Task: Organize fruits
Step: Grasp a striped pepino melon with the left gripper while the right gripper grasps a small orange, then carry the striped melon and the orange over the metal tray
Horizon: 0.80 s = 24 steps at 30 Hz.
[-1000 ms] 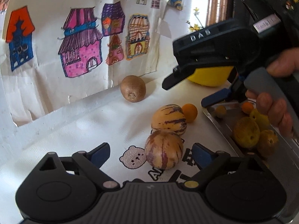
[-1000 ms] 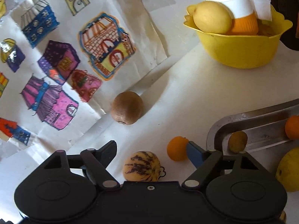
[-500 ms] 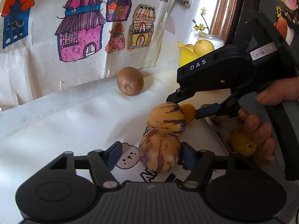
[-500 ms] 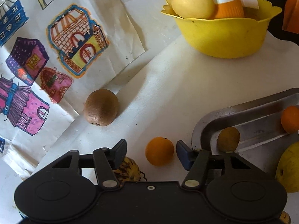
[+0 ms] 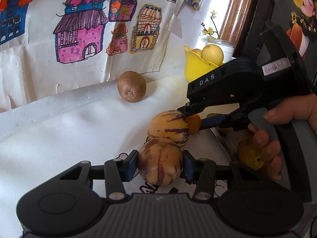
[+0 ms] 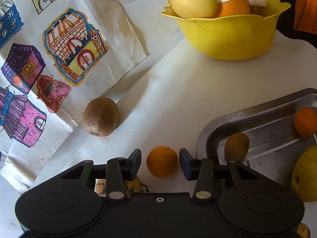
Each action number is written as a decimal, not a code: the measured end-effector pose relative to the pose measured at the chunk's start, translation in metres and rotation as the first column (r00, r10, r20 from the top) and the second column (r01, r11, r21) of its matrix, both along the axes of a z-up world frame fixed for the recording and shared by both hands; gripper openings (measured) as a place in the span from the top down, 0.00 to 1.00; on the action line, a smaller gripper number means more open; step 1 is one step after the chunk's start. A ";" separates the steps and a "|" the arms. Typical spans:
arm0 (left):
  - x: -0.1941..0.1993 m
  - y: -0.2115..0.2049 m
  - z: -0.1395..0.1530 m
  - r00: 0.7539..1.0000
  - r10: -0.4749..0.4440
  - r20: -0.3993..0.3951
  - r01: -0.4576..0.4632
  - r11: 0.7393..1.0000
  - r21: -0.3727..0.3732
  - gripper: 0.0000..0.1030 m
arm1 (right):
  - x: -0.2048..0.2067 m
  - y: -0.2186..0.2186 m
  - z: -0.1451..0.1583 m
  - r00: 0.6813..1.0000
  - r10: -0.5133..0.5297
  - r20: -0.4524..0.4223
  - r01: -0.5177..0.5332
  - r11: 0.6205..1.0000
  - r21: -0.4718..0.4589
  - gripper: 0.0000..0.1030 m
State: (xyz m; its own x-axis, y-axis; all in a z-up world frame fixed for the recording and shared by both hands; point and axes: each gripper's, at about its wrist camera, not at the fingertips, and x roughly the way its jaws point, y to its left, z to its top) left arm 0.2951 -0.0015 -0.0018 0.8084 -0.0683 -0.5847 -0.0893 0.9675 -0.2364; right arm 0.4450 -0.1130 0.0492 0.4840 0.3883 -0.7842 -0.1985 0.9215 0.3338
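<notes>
My left gripper [image 5: 160, 165] is closing, and its blue pads touch both sides of a cream, purple-streaked round fruit [image 5: 160, 163] on the white cloth. A second striped fruit [image 5: 169, 128] lies just behind it. My right gripper [image 6: 160, 161] is also closing around a small orange [image 6: 162, 161] on the cloth, with thin gaps showing on both sides. In the left wrist view the right gripper [image 5: 193, 117] reaches in from the right, straddling that orange [image 5: 194, 124]. A brown kiwi [image 6: 101, 117] rests by the wall paper.
A steel tray [image 6: 218, 119] at the right holds a small brown fruit [image 6: 236, 146], an orange [image 6: 306, 122] and a yellow fruit [image 6: 305, 174]. A yellow bowl [image 6: 233, 37] with a lemon [image 6: 194, 0] stands behind. House drawings [image 5: 79, 37] hang at the back. A person's hand [image 5: 277, 138] grips the right handle.
Both grippers' jaws have narrowed from wide apart. The left pads have come onto the near striped fruit. The right gripper has shifted from over the striped fruit to around the small orange.
</notes>
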 end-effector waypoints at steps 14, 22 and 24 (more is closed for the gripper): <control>-0.009 -0.001 0.003 1.000 -0.003 0.007 0.003 1.000 -0.005 0.52 | -0.010 -0.009 0.001 1.000 -0.001 0.008 0.001 1.000 0.012 0.66; -0.024 -0.004 0.007 1.000 -0.005 0.011 0.005 1.000 -0.002 0.52 | -0.036 -0.020 0.010 0.999 0.045 0.017 -0.046 0.996 0.073 0.66; -0.028 -0.006 0.009 1.000 -0.007 0.010 0.007 1.000 -0.003 0.52 | -0.045 -0.023 0.015 0.998 0.059 0.025 -0.061 0.994 0.087 0.66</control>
